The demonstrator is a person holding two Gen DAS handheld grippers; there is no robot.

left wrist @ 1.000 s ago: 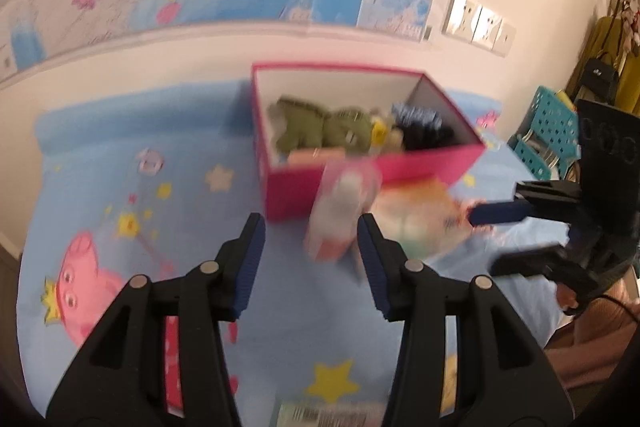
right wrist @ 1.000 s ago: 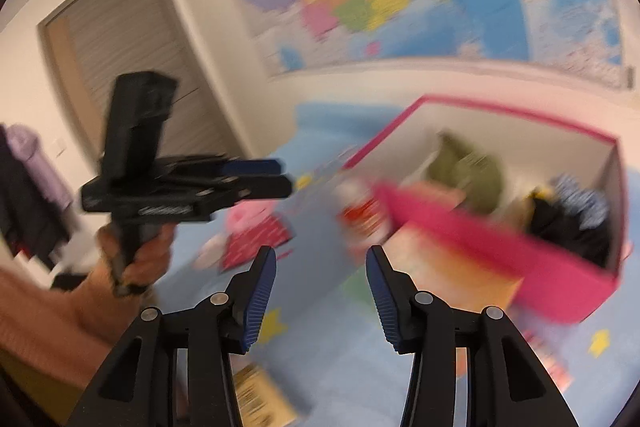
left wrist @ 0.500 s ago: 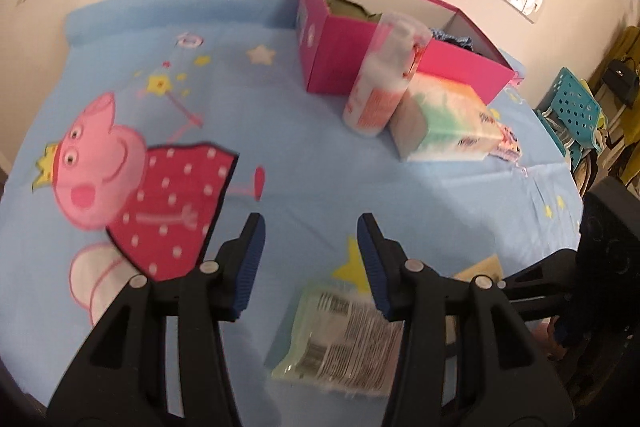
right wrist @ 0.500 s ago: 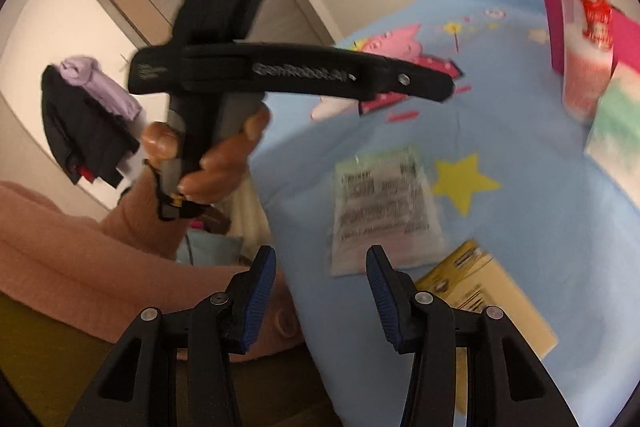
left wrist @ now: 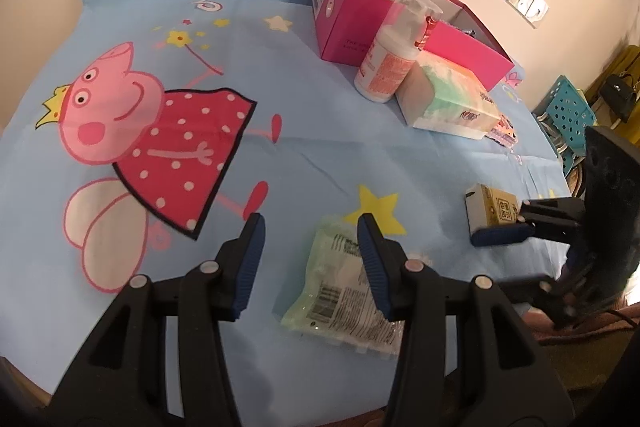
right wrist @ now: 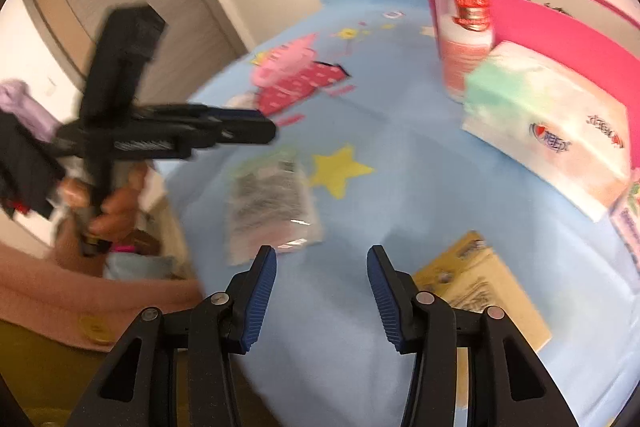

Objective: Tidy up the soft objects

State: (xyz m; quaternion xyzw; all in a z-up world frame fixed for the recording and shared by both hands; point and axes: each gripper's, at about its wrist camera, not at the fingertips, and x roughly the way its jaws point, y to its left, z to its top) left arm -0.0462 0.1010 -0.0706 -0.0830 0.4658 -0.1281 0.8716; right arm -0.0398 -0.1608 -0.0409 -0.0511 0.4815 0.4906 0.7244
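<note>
left wrist view: our left gripper [left wrist: 310, 247] hangs open over the clear packet [left wrist: 340, 291] on the blue sheet [left wrist: 320, 155]; our right gripper [right wrist: 322, 281] gapes empty beside the yellow pack [right wrist: 486, 291].

The bedsheet [left wrist: 320, 155] is light blue, printed with a pink cartoon pig in a red white-dotted dress and yellow stars. The open box [left wrist: 460, 55] is magenta. The tissue pack [left wrist: 448, 99] is white and mint green. The flat packet [right wrist: 480, 291] is yellow.
</note>
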